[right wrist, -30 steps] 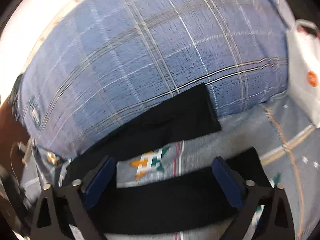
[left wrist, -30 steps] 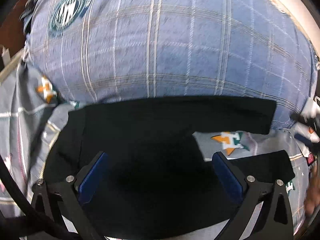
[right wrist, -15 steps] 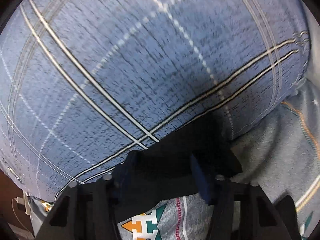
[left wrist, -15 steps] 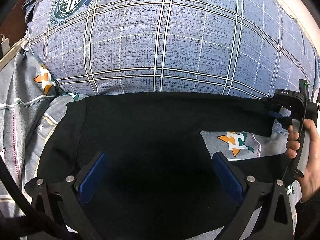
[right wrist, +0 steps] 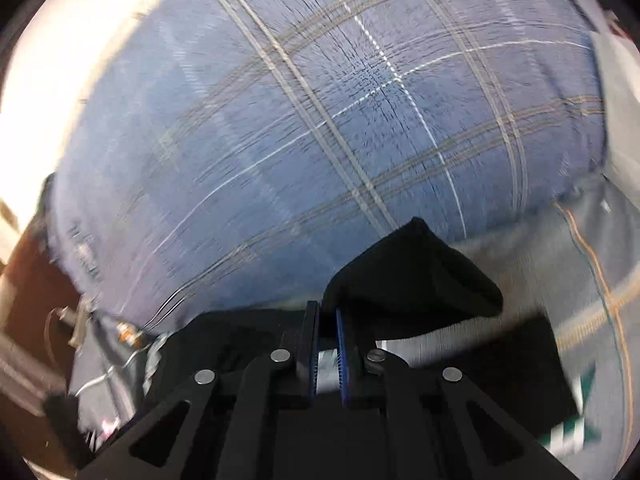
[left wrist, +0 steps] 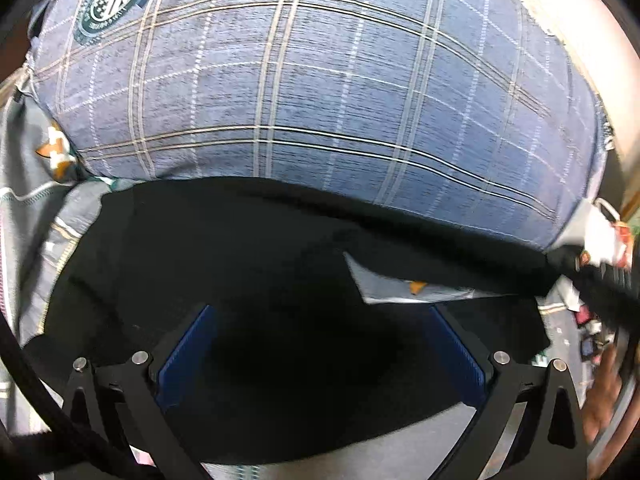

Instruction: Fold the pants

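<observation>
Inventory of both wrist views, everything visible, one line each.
pants: 1, black, spread on the sheet below the pillow; far leg end lifted in the right gripper
pillow: 1, blue plaid with a round green badge at its top left corner, behind the pants
sheet: 1, grey with orange and green motifs, under the pants
bag: 1, white with red marks, right edge of the left view, blurred
left gripper: 1, black with blue pads, open, over the pants
right gripper: 1, black with blue pads, shut on the pants leg
</observation>
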{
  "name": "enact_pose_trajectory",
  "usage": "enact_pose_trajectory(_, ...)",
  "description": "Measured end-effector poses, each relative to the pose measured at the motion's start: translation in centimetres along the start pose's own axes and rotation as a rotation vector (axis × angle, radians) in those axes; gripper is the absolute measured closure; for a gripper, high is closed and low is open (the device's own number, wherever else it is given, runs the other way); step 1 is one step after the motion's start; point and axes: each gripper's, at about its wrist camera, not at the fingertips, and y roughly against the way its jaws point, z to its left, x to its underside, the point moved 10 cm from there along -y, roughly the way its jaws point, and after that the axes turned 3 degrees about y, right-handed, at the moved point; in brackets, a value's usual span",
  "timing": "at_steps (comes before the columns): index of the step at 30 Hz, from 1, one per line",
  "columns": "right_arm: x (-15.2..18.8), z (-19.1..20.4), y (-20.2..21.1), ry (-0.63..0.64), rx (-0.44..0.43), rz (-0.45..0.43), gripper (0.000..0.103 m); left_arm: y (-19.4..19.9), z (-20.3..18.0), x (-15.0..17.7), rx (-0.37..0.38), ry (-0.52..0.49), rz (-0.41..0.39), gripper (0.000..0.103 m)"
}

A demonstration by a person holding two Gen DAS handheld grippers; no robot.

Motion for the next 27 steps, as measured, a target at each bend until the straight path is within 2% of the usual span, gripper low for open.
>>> enact_pose_trajectory(2,2.7,-0.2,2.1,-0.008,-0.026,-0.026,0.095,-0.5,-0.7,0.6,0.059,0.020,0.033,0.000)
enact_pose_trajectory(4,4.0,-1.1,2.8,-0.037,-0.050,-0.038,0.095,-0.8,-1.3,0.7,0.123,0.038,0.067,0.000)
enact_pose_trajectory(6,3.8,-1.6,2.6,-0.099,-0.079,-0.010,0.095,-1.2,-1.7,0.3,0.146,0.085,0.096,0.000)
enact_pose_trajectory(8,3.0,-1.0,2.2,-0.105,-0.090,0.004,0.095,-1.9,-2.3,-0.8,0.168,0.136,0.125,0.000)
enact_pose_trajectory(11,3.0,-0.8,1.9,-0.105,-0.103,0.017,0.095,-4.8,-3.4,-3.1,0.140,0.189,0.191,0.000)
enact_pose_trajectory(14,3.3,-1.2,1.6,-0.113,-0.112,0.020,0.095,-9.3,-4.8,-4.5,0.108,0.198,0.300,0.001)
enact_pose_trajectory(16,3.2,-1.7,1.9,-0.119,-0.118,0.028,0.095,-11.7,-4.3,-4.9,0.054,0.241,0.336,0.017)
enact_pose_trajectory(18,3.0,-1.9,1.7,-0.129,-0.122,0.040,0.095,-12.6,-2.9,-5.0,-0.018,0.269,0.355,0.075)
enact_pose_trajectory(19,2.8,-2.2,1.5,-0.136,-0.125,0.050,0.095,-12.5,-2.2,-5.1,-0.040,0.299,0.356,0.084)
enact_pose_trajectory(21,2.6,-2.5,0.9,-0.138,-0.129,0.078,0.095,-11.2,-2.0,-5.6,0.030,0.362,0.322,0.093)
enact_pose_trajectory(23,2.1,-3.4,0.9,-0.153,-0.135,0.076,0.095,-8.7,-2.2,-6.1,0.085,0.391,0.264,0.093)
enact_pose_trajectory(27,1.0,-3.7,2.2,-0.180,-0.204,0.037,0.095,-3.3,-2.9,-5.3,0.174,0.431,0.135,0.095)
